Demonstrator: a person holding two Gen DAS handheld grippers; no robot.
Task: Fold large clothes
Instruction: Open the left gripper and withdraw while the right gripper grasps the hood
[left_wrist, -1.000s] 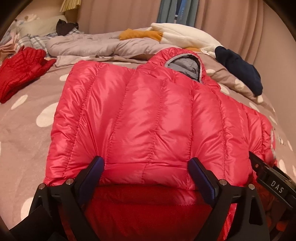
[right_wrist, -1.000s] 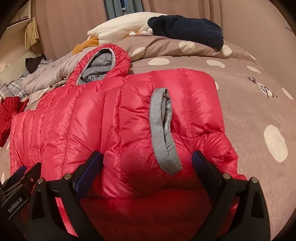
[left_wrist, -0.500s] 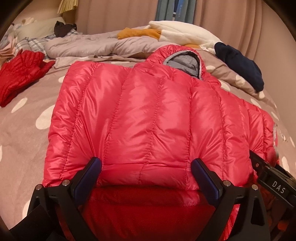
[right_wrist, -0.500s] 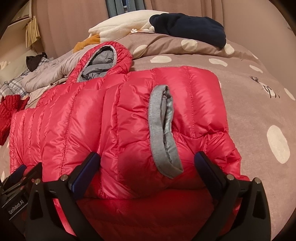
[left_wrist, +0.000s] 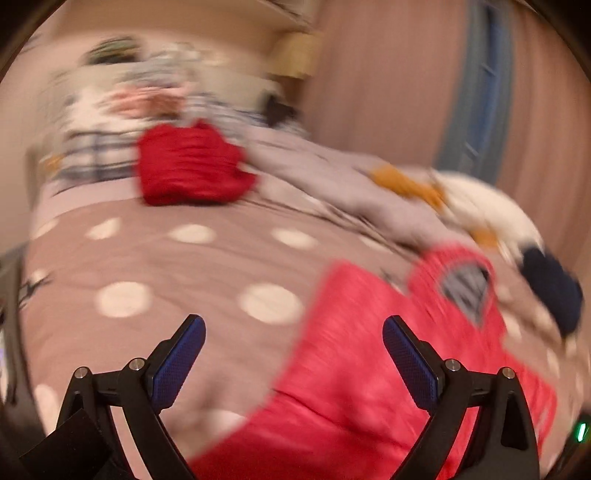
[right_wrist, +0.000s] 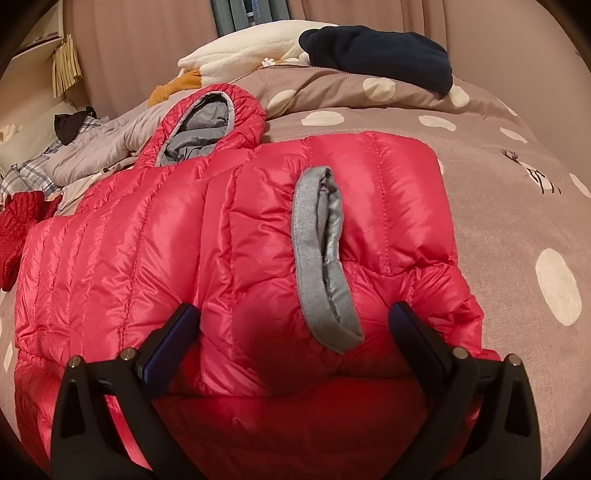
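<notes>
My left claw (left_wrist: 293, 345) is spread wide with nothing between its blue pads (left_wrist: 181, 363), and the view from it is smeared with motion blur. The red puffer jacket (left_wrist: 373, 354) sits ahead and to the right of this claw, its edge running under the right-hand finger, while the left-hand finger hangs over bare dotted bedspread (left_wrist: 155, 258). Further ahead and left of it lies a dark red garment (left_wrist: 192, 170) in a heap; off to the far right there's a navy garment (left_wrist: 552, 291).

My right claw (right_wrist: 293, 323) is also spread wide, and here the picture is sharp. The red puffer jacket (right_wrist: 184, 236) fills the space right in front of it, bulging up between the two fingers, with both pads against the puffy fabric at its near edge. I can't tell whether the pads are pressing in or only touching. A grey cuff (right_wrist: 317, 258) loops just ahead of this claw, slightly right of centre. The hood (right_wrist: 210, 125) with its grey lining lies further ahead and left, and a cream blanket (right_wrist: 243, 55) sits beyond it.
</notes>
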